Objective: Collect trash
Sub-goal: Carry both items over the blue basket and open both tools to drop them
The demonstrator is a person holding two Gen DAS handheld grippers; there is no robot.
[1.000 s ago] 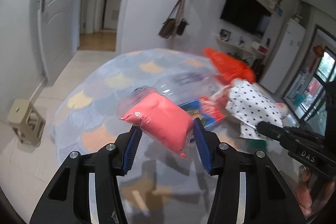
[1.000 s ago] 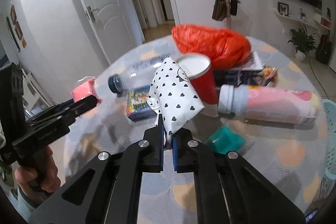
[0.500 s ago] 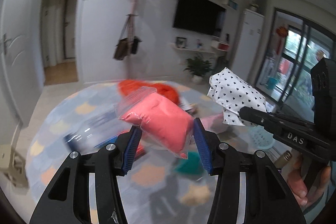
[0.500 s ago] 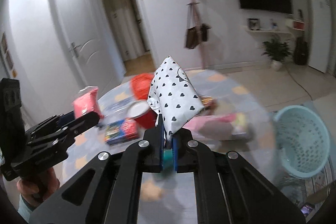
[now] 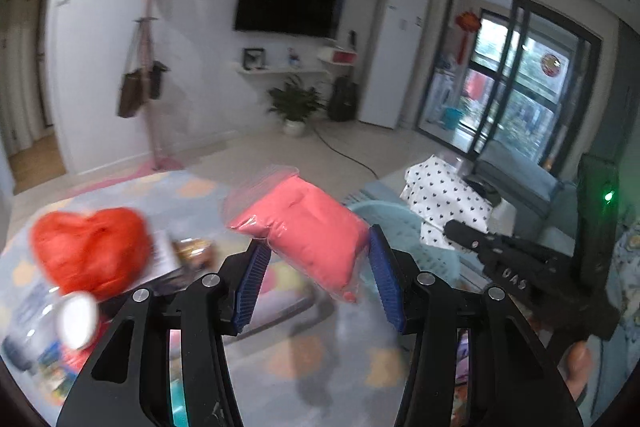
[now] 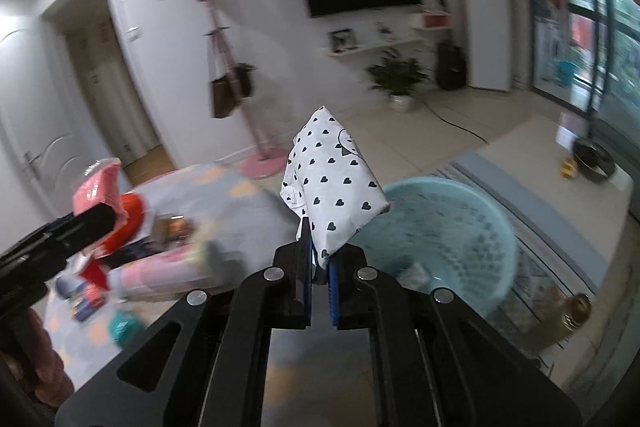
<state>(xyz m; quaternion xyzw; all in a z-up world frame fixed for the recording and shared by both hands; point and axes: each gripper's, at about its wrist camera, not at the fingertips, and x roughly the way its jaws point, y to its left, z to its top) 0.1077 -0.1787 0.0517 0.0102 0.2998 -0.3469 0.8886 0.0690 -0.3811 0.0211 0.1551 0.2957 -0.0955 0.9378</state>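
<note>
- Your left gripper (image 5: 316, 283) has its blue-padded fingers (image 5: 382, 283) pressed on either side of a soft pink packet in clear plastic wrap (image 5: 304, 227); the packet juts forward and up from between them, clear of the table.
- Your right gripper (image 6: 319, 279) is squeezed almost fully closed, pinching the lower corner of a white paper bag printed with small black hearts (image 6: 332, 183), which stands up above the fingertips.
- Just beyond the right fingers, lower and a little to their right, sits the round pale-turquoise perforated plastic basket (image 6: 460, 227) on the floor. From the left wrist view only a strip of its rim shows, past the pink packet.
- So two pieces are in hand, neither yet over the basket's middle; in my judgement you are in the carry stage, with the drop still to do. A scrap may already lie inside the basket, but blur leaves that unclear.
- To the left of both sets of fingers, the round table with a pastel scale-pattern cloth (image 5: 168, 195) holds what is left: a crumpled orange-red plastic bag (image 5: 86, 251), a pink-and-white tube-shaped pack (image 6: 160, 273), a small teal item (image 6: 124, 327) and some printed packets, all blurred.
- Several more trips look necessary.
</note>
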